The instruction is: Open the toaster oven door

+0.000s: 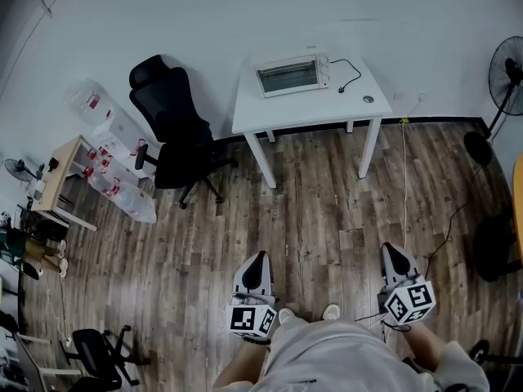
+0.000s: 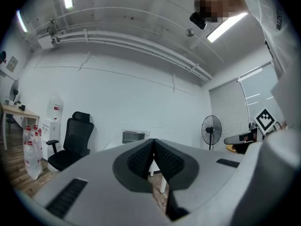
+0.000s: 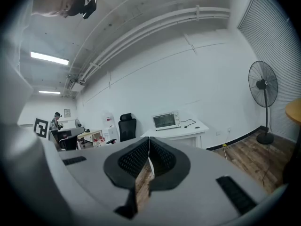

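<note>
Toaster oven (image 1: 288,75) — far beyond right hand-held gripper (image 1: 395,253)

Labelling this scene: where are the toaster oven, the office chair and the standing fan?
toaster oven (image 1: 288,76), head view, glass door.
office chair (image 1: 167,109), head view, backrest.
standing fan (image 3: 262,84), right gripper view, grille centre.

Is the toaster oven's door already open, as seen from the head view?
No, the toaster oven on the white table shows its glass door shut flat against its front.
</note>
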### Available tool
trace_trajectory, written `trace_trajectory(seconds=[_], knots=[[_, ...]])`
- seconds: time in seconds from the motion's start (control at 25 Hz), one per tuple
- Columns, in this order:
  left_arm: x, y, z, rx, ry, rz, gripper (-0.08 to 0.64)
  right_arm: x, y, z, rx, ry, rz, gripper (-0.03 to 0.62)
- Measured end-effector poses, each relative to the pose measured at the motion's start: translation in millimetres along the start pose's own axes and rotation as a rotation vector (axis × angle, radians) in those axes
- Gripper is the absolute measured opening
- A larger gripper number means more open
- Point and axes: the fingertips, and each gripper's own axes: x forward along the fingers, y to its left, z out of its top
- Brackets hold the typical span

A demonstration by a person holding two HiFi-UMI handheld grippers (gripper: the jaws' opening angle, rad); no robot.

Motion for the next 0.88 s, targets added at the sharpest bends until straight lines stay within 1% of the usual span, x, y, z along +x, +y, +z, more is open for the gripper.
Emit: trace_trajectory(seconds=[0.16, 0.36, 0.48, 0.64, 0.88], knots=[[-3.3, -10.1, -5.2, -0.001, 0.022, 0.025, 0.008, -6.1, -11.8, -5.2, 0.003, 0.014, 0.008, 0.017], [-3.5, -16.8, -4.5, 0.017, 0.035, 0.020, 0.008, -6.3, -13.4, -9.1, 0.016, 0.019, 0.023, 0.017], [-1.5, -15.6, -6.7, 0.020, 0.022, 0.010, 0.009, -2.6, -12.6, -12.0, 0.022, 0.014, 0.025, 0.017], [5.5, -6.7, -4.9, 0.026, 0.017, 0.020, 0.009, 8.9, -9.6, -16.9, 0.017, 0.022, 0.033, 0.017], [16.7, 22.0, -13.3, 0.006, 0.013, 0.027, 0.008, 36.8, 0.2, -13.6, 0.004, 0.017, 0.031, 0.017]])
